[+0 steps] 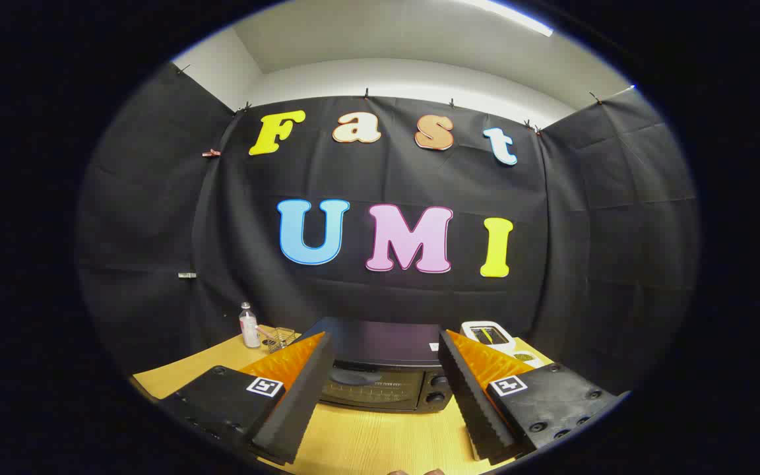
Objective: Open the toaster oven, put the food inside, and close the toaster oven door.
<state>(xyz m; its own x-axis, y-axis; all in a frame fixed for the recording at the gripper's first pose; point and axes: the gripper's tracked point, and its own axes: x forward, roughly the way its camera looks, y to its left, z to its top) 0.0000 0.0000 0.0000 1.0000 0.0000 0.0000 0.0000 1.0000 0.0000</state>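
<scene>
On the table (367, 445), the gripper (386, 396) is wide open and empty, aimed at the shut oven (380, 369) to open it.

A pale wood grain, smooth and matt, is shown by the desk (380, 442). Glossy dark glass and black metal are seen on the toaster oven (383, 373) upon it. The gripper (386, 389), held apart, is faced with ribbed matt black pads.

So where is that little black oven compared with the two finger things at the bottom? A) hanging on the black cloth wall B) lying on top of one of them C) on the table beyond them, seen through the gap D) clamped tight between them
C: the toaster oven stands on the wooden table beyond the open gripper, untouched, its door shut.
</scene>
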